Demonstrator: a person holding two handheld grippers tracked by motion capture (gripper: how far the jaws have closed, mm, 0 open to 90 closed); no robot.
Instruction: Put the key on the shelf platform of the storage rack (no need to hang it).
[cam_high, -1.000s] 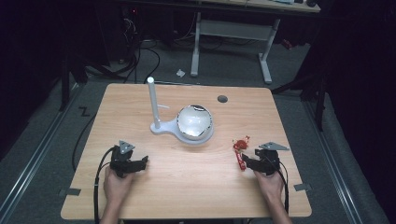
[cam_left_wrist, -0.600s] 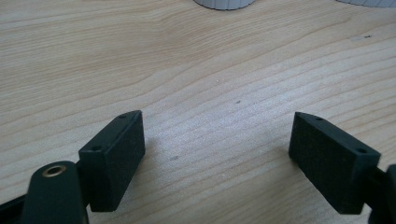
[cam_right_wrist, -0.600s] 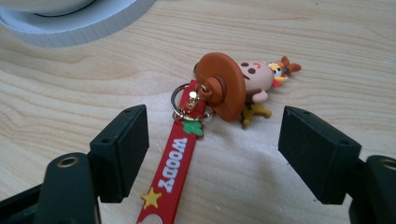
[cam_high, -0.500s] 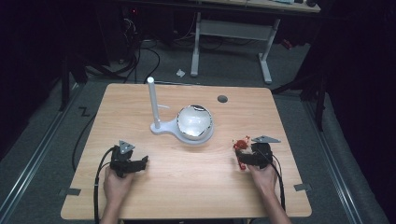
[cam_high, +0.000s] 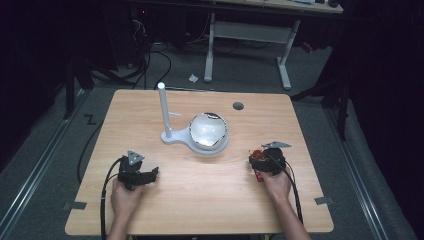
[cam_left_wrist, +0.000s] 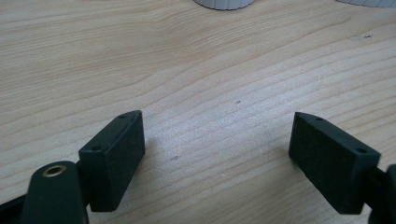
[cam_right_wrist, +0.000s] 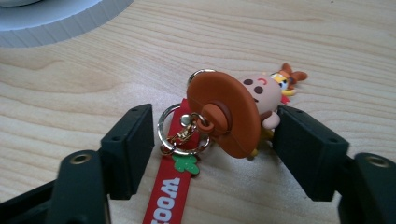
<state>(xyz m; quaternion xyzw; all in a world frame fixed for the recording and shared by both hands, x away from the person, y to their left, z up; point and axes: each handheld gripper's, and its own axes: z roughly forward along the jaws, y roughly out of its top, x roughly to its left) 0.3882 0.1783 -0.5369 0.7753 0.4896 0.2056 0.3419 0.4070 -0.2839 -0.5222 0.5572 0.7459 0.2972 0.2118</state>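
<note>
1. The right hand-held gripper (cam_right_wrist: 212, 140) straddles a cartoon-figure keychain (cam_right_wrist: 233, 112) — its jaws have just been closing, one pad touching the figure, not yet clamped.
2. The keychain lies on the worktop (cam_high: 200, 200), its red strap (cam_right_wrist: 170, 191) trailing back.
3. The left hand-held gripper (cam_left_wrist: 217, 154) rests released.

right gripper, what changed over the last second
The right gripper slid in toward the table's middle, onto the keychain figure; its jaws have just been closing, figure and ring between them, not visibly clamped. The left gripper, white stand and keychain stayed put.
</note>
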